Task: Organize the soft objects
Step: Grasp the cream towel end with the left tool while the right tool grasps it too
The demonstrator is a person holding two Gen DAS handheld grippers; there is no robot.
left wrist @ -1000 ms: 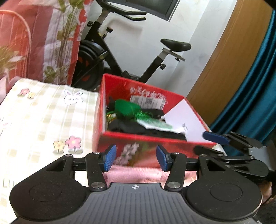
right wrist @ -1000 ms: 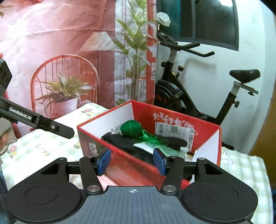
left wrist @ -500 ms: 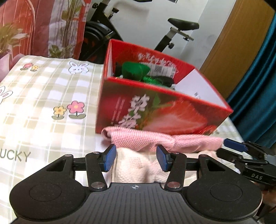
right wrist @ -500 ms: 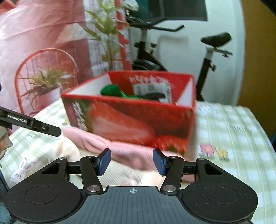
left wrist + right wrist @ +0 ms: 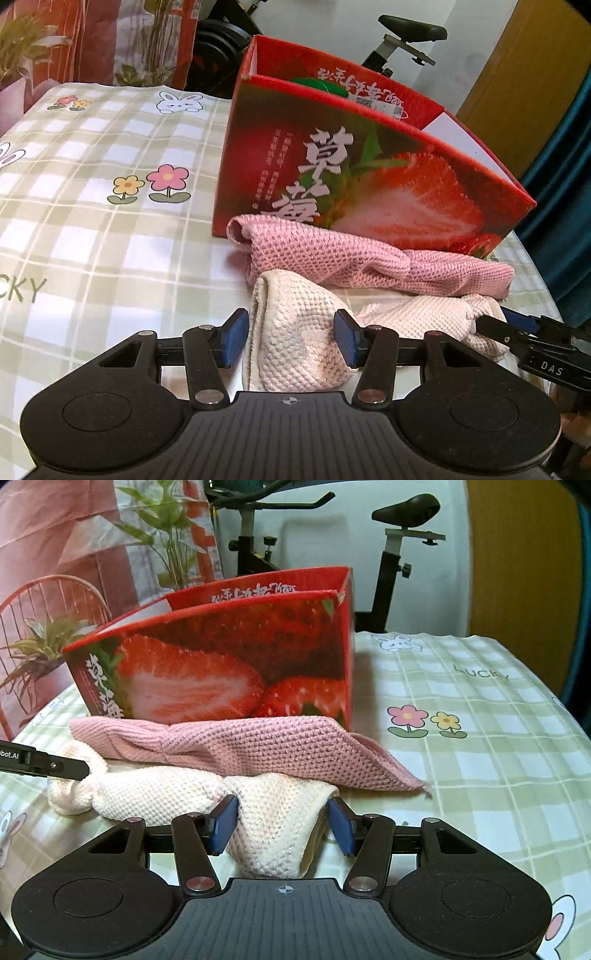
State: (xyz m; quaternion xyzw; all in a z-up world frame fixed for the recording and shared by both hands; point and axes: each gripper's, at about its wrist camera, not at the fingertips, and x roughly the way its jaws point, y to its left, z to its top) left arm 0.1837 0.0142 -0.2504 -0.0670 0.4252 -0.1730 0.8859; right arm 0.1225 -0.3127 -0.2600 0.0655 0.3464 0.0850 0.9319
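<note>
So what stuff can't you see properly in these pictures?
- Inside the red box: both views see it from low down, so its front wall hides nearly everything; only a bit of something green peeks over in the left view.
- The cream cloth: its near end is hidden behind each gripper's body.
- The pink cloth: its back edge lies against the box; underneath is hidden.
- The exercise bike: the box covers its lower part.

Checked tablecloth (image 5: 92, 229), strawberry box (image 5: 369, 177), pink knitted cloth (image 5: 369, 262), cream knitted cloth (image 5: 295, 332) in front
</note>
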